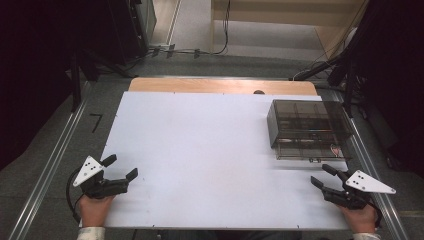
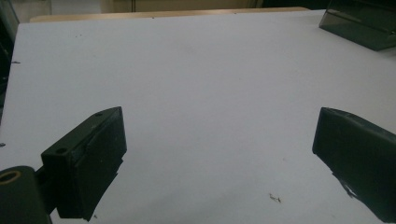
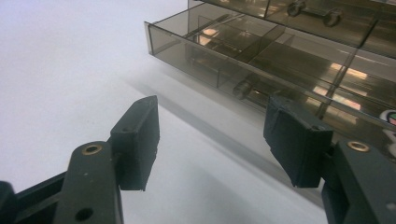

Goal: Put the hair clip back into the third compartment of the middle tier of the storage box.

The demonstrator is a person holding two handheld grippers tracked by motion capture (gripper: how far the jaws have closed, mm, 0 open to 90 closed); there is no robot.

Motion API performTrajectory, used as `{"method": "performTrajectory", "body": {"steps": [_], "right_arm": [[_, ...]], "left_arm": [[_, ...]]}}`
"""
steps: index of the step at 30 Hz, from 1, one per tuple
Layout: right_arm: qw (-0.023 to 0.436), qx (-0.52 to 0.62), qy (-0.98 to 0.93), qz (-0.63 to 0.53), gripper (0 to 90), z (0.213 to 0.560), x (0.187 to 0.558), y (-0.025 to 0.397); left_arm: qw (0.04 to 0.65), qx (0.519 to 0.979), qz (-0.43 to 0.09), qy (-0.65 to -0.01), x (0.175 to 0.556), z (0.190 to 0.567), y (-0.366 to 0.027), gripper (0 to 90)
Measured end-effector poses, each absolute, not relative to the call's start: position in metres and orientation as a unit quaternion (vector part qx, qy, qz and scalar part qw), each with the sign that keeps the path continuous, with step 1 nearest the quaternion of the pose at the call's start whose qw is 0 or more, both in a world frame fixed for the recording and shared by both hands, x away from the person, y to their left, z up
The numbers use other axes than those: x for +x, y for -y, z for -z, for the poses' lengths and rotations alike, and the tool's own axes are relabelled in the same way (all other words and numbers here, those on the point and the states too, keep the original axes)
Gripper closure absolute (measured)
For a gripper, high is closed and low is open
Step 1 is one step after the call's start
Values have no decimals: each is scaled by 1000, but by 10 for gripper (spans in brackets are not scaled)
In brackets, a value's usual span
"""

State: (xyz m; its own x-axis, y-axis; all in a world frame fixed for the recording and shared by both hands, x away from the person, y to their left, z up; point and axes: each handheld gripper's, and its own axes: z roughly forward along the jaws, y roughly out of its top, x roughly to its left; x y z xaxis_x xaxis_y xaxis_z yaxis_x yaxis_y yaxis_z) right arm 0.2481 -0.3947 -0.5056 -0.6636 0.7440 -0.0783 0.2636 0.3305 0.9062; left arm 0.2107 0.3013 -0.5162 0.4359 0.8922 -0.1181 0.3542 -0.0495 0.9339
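Both grippers are being held with jaws spread apart, nothing between them. Nearest the right gripper, the smoky clear compartment box is lying on the white table at its far right. Well apart, the left gripper is being held over the near left corner.
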Motion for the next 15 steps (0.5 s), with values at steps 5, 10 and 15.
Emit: {"method": "performTrajectory", "body": {"steps": [5,10,15], "right_arm": [[246,320,-782,-474,284,508,251,390],[243,319,-782,-476,233,508,251,387],[238,315,-785,-477,194,508,252,385]], "left_arm": [[512,675,-263,-462,210,516,-301,33],[512,675,-263,-461,210,516,-301,33],[513,675,-262,-461,211,516,-301,33]]}}
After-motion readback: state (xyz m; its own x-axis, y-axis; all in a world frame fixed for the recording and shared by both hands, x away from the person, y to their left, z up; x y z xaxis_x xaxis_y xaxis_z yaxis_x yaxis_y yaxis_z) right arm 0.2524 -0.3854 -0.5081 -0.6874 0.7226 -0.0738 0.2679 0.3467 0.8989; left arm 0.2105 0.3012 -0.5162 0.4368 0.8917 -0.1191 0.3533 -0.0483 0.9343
